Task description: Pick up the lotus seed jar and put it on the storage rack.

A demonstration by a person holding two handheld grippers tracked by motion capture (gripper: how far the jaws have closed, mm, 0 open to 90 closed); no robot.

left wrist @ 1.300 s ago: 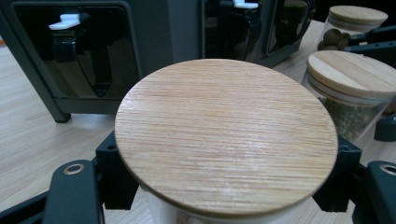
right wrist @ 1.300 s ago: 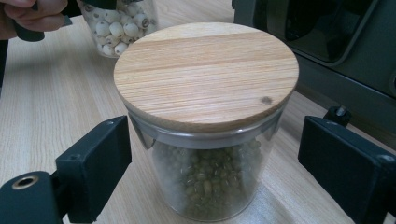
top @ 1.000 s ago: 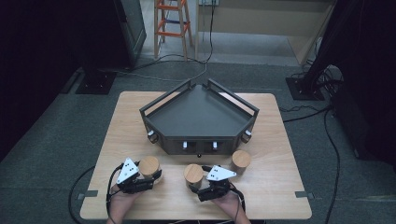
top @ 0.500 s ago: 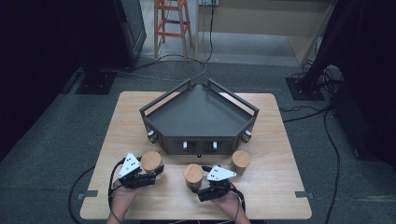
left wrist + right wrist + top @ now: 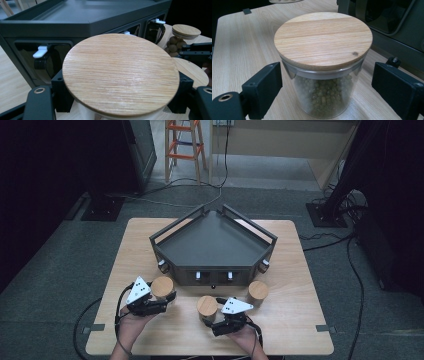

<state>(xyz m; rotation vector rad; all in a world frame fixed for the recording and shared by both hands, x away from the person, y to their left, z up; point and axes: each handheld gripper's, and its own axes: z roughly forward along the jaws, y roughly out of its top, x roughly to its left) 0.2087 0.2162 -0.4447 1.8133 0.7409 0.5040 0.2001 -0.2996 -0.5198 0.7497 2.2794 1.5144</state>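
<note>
On the near half of the wooden table, in front of the dark tray unit, the left gripper has its jaws clamped on a wooden-lidded jar. The right gripper stands with jaws apart around a second jar of green beans, not touching its glass. A third jar stands just right of them.

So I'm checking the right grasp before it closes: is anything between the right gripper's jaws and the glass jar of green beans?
Nothing visible. The right gripper has its jaws open on either side of the wooden-lidded glass jar of green beans, with only bare gaps between.
</note>
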